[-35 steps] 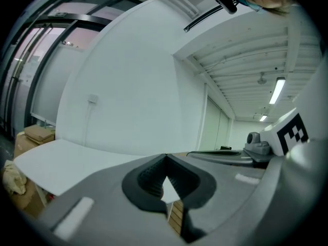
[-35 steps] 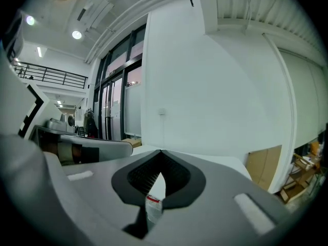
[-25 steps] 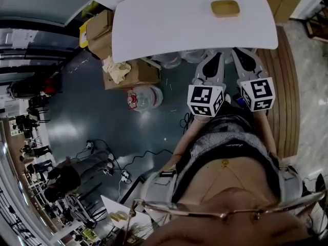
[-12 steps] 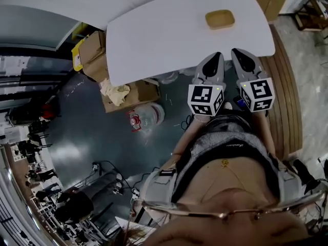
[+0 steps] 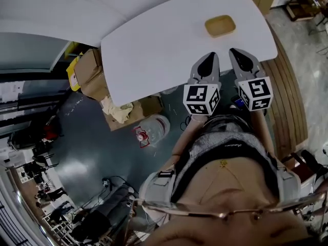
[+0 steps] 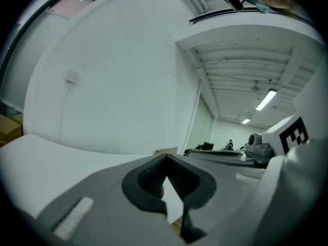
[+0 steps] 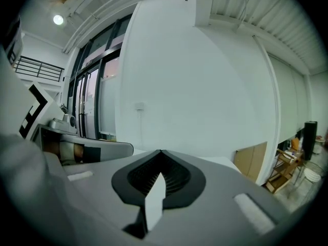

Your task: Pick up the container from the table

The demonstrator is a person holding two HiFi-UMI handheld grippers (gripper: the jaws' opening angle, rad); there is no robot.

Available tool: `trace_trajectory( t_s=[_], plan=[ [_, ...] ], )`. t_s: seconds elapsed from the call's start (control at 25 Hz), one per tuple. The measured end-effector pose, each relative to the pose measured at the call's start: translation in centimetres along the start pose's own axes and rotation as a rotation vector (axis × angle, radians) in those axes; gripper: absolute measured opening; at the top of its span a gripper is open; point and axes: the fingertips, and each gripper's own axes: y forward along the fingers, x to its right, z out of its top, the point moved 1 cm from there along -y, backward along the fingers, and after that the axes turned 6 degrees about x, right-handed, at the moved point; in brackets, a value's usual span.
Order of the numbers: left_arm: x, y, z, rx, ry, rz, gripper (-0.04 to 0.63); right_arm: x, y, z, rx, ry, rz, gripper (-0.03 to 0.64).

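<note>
Closest in, the person's striped top (image 5: 225, 137) carries a small line of print, too small to read. The marker cubes hold only black-and-white square patterns, no words.

Just beyond, the left gripper (image 5: 208, 60) and right gripper (image 5: 242, 59) hover side by side over the near edge of the white table (image 5: 154, 45). Each gripper's own view shows its jaws pressed together at the tips with nothing between them (left gripper (image 6: 166, 163), right gripper (image 7: 160, 158)).

The container (image 5: 220, 25), a shallow tan dish, sits on the table well apart from both, at about 1 o'clock from the left gripper and 11 o'clock from the right.

The likely risk is that closed tips would shove the dish across the smooth top toward the far edge at 12 o'clock, so the jaws need spreading first. A pinch on its low rim may also tip it.

On the floor at 8 o'clock, a red label on a clear bag (image 5: 151, 129) is unreadable.
</note>
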Motion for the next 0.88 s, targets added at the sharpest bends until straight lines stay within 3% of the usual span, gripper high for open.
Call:
trace_trajectory(
  t_s=[0.44, 0.88],
  plan=[
    [-3.3, 1.4, 0.2, -0.035, -0.017, -0.036, 0.000, -0.1, 2.9, -0.5, -0.033, 0.002, -0.049, 0.026],
    [-4.8, 6.0, 1.2, -0.028, -0.011, 0.024, 0.000, 2.9, 7.7, 0.6, -0.026, 0.004, 0.027, 0.026]
  ],
)
